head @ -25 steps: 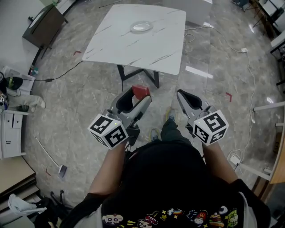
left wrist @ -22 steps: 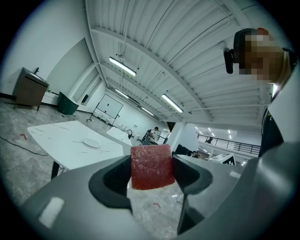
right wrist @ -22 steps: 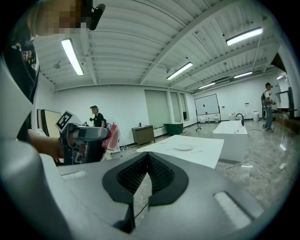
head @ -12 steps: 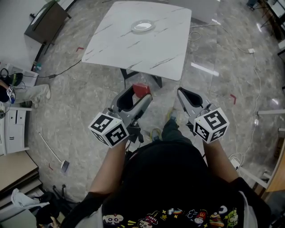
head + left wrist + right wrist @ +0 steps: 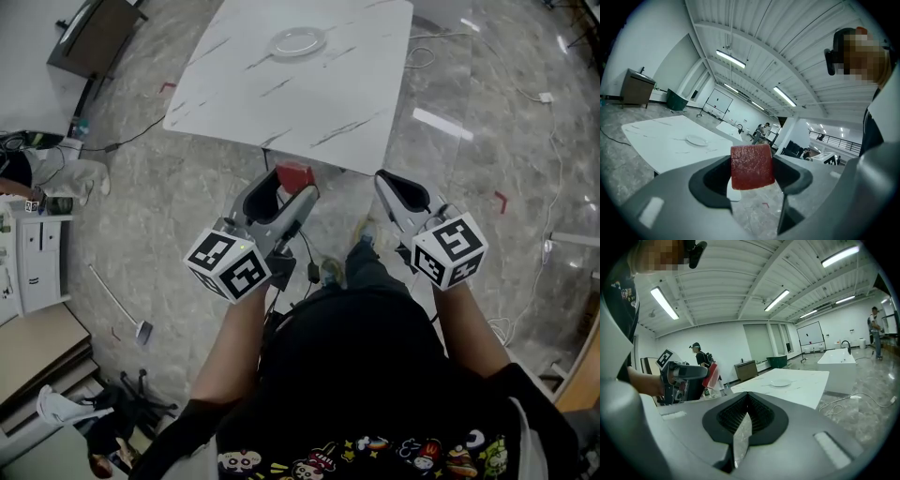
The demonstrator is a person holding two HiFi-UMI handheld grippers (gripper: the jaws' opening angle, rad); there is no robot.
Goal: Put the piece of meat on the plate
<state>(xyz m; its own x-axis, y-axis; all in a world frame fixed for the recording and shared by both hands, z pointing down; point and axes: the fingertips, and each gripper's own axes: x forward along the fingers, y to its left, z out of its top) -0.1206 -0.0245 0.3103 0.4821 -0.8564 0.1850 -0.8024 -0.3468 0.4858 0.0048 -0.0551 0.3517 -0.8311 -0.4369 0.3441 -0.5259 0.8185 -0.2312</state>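
Bright light falls from long white ceiling strip lamps (image 5: 730, 53) high above the left gripper (image 5: 752, 174) and glares in pale streaks on the glossy grey marbled floor (image 5: 441, 124) beyond the right gripper (image 5: 390, 184). Both gripper views bend and blacken at the rim; the red meat block (image 5: 751, 165) is sharp.

Your piece of meat (image 5: 752, 166) looked red, grainy and matt, with a slightly rough face. The shell of your left gripper (image 5: 287, 190) read as smooth matt grey plastic. Your right gripper (image 5: 743, 427) had the same shell, plus black ribbed pads (image 5: 759, 414). The table (image 5: 319, 103) at the top of the head view had a smooth white marble-look top with grey veins. The plate (image 5: 297, 41) was glossy. The floor (image 5: 469, 141) was polished grey stone and mirrored the lights.
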